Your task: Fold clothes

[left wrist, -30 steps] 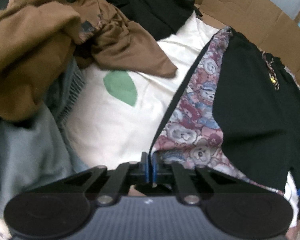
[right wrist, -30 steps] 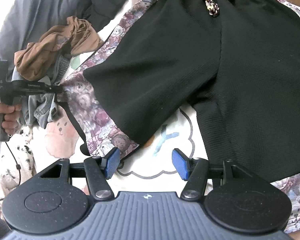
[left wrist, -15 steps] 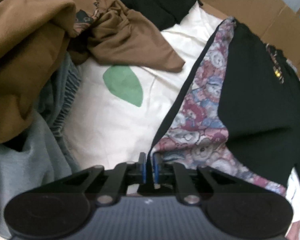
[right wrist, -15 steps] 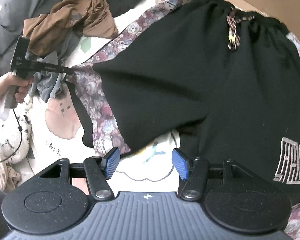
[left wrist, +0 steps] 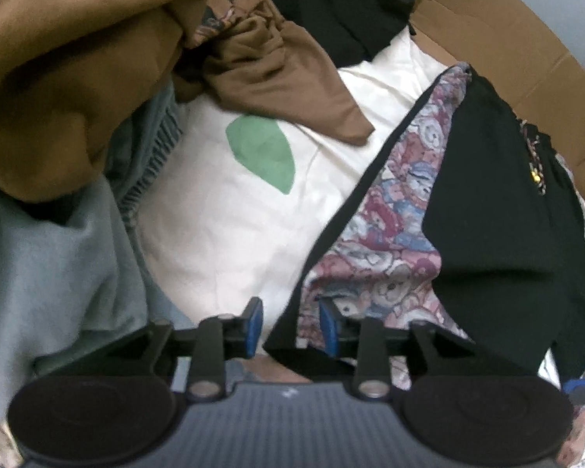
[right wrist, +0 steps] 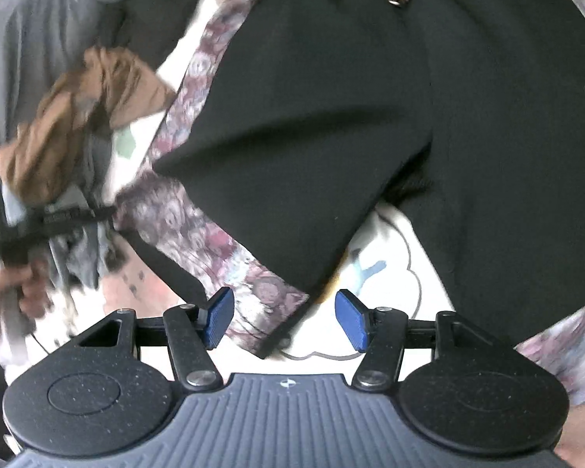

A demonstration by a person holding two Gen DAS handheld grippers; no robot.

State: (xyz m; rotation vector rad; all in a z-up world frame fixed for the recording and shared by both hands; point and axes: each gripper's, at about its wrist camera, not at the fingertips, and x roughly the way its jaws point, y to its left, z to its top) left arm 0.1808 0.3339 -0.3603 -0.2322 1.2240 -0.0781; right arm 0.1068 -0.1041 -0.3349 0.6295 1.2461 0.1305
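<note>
Left wrist view, item one: the left gripper (left wrist: 289, 325), clamped a second earlier on the hem corner of the black shorts (left wrist: 487, 210), had just been opening, and its blue fingers (left wrist: 253, 325) stood partly apart with the dark hem edge and bear-print side panel (left wrist: 386, 241) lying loose between them, pressed by neither. Item two: the right gripper (right wrist: 284, 319) was wide open and empty (nothing gripped) over the nearer leg's hem. Shorts lay spread flat on the white printed sheet (left wrist: 222, 226); judged released and ready for the first fold.
</note>
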